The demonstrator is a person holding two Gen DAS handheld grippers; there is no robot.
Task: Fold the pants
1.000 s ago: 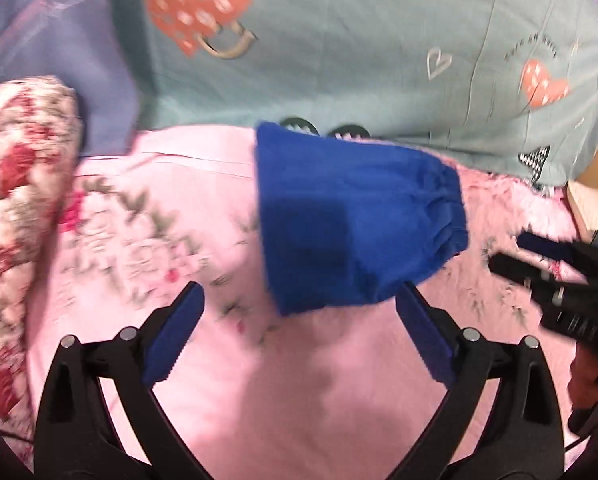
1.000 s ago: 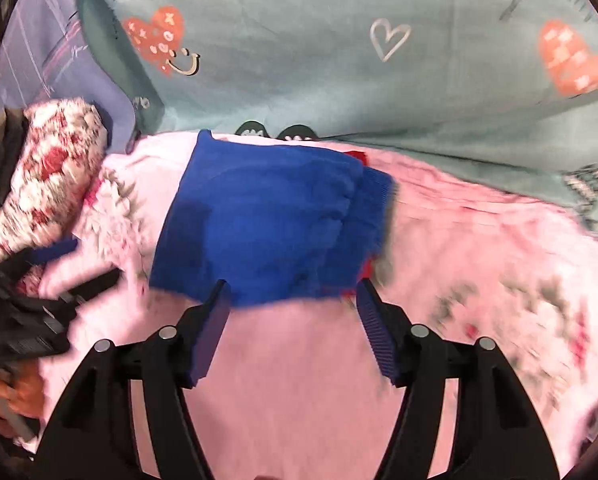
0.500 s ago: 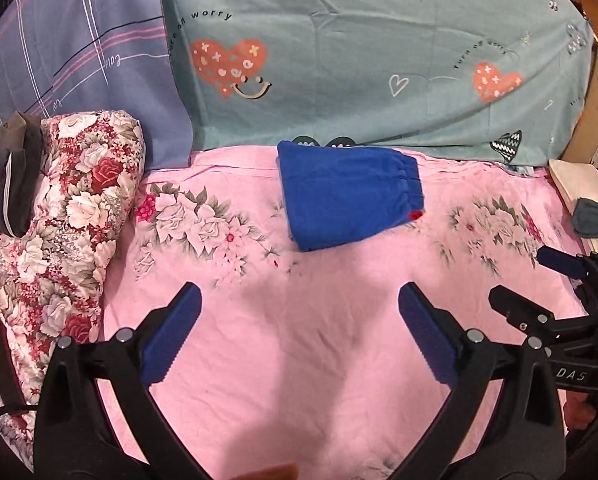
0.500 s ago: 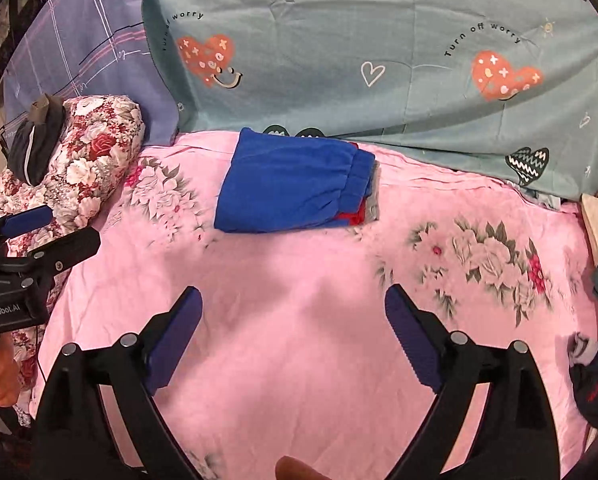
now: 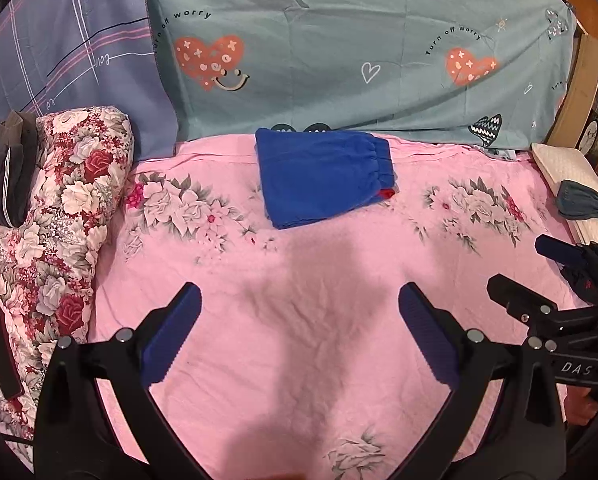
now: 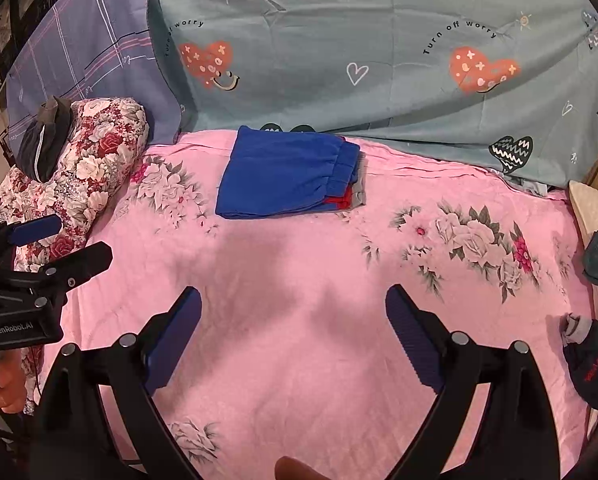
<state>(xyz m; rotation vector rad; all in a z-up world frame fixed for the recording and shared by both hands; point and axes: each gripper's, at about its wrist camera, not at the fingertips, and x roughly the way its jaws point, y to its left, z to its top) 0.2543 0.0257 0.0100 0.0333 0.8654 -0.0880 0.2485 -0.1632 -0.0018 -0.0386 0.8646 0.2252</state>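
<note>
Folded blue pants (image 5: pixel 323 176) (image 6: pixel 287 176) are lying upper centre of frame on the pink bed sheet (image 5: pixel 319 300). Left gripper (image 5: pixel 299 340) and right gripper (image 6: pixel 291 338) are hovering at lower frame, fingers apart, holding nothing

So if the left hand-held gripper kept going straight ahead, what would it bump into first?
Probably the pink bedsheet, bare between its open fingers; farther along that line lie the folded blue pants. Depth is hard to judge.

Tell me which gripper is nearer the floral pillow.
Left. The left gripper hangs right beside the floral pillow, at the bed's left edge. The right gripper is across the pink sheet, far from it.
</note>
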